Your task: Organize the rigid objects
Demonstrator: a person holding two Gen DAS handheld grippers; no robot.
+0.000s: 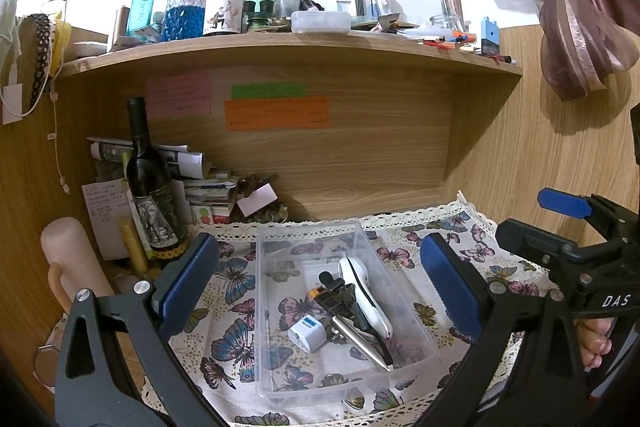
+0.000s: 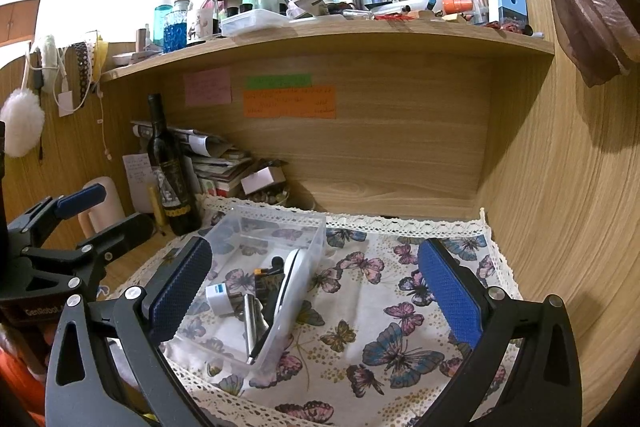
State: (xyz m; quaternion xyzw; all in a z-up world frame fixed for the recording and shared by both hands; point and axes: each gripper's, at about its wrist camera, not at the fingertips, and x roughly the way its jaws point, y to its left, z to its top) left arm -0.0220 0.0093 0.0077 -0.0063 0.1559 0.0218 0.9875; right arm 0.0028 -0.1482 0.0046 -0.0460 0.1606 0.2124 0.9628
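On the cloth [image 2: 360,311], a bin [image 1: 280,379] held all four loose items.
Adapter [image 1: 307,334] at 7 o'clock, clip [image 1: 334,293], pen [image 1: 360,341] and white handle [image 1: 362,291] lay inside; nothing remained outside, so sorting looked done. Left gripper [image 1: 320,291] and right gripper [image 2: 316,297] gaped wide, empty.

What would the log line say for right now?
left tool: open, empty | right tool: open, empty | clear bin: holds white plug, white handle tool, metal piece | on butterfly cloth
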